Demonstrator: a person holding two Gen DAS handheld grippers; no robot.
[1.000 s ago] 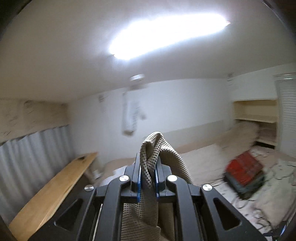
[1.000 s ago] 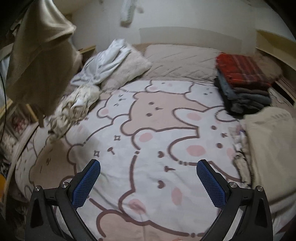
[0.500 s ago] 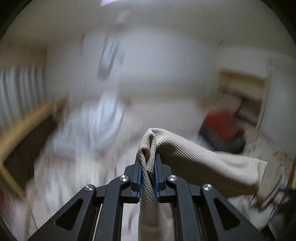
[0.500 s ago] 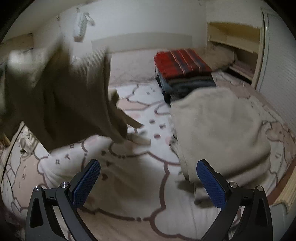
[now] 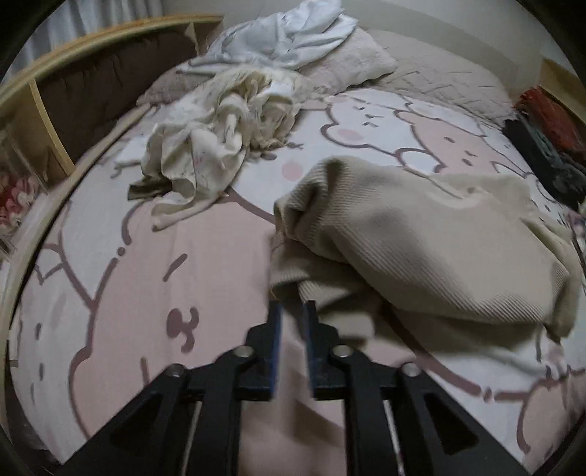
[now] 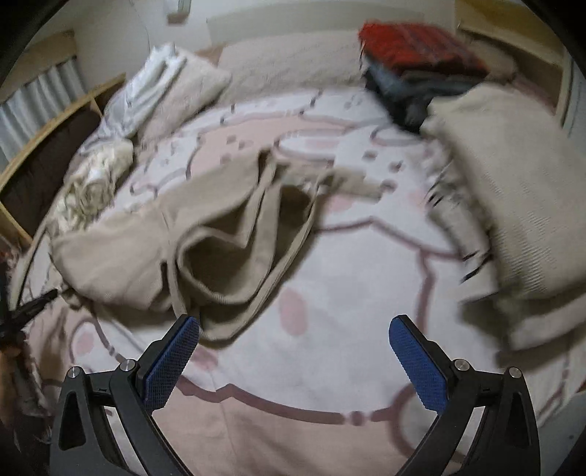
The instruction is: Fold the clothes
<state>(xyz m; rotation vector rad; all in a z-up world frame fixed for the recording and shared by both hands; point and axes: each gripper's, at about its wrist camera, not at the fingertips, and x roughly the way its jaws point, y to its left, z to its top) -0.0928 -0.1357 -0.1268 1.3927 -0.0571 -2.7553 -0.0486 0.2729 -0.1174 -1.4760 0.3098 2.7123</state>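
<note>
A beige knit garment (image 5: pixel 421 234) lies rumpled on the pink and white cartoon bedsheet (image 5: pixel 146 293). My left gripper (image 5: pixel 292 307) points down at the bed just short of the garment's near edge. Its jaws are opening, with a narrow gap between them, and only bedsheet shows through it. In the right wrist view the same garment (image 6: pixel 227 234) lies spread at centre left with its opening gaping. My right gripper (image 6: pixel 293 329) hovers wide open over bare sheet (image 6: pixel 366 293), and its left finger (image 6: pixel 172 359) is next to the garment's hem.
Crumpled cream clothes (image 5: pixel 219 135) and a white garment (image 5: pixel 289 33) on a pillow lie at the far left of the bed. A folded stack topped by red plaid (image 6: pixel 417 47) stands at the far right beside a beige blanket (image 6: pixel 512 183). A wooden shelf (image 5: pixel 47 106) borders the left side.
The left gripper came down from high up with the beige garment pinched in it. Its jaws have now parted and the garment lies on the bed. The right gripper sank a little.
</note>
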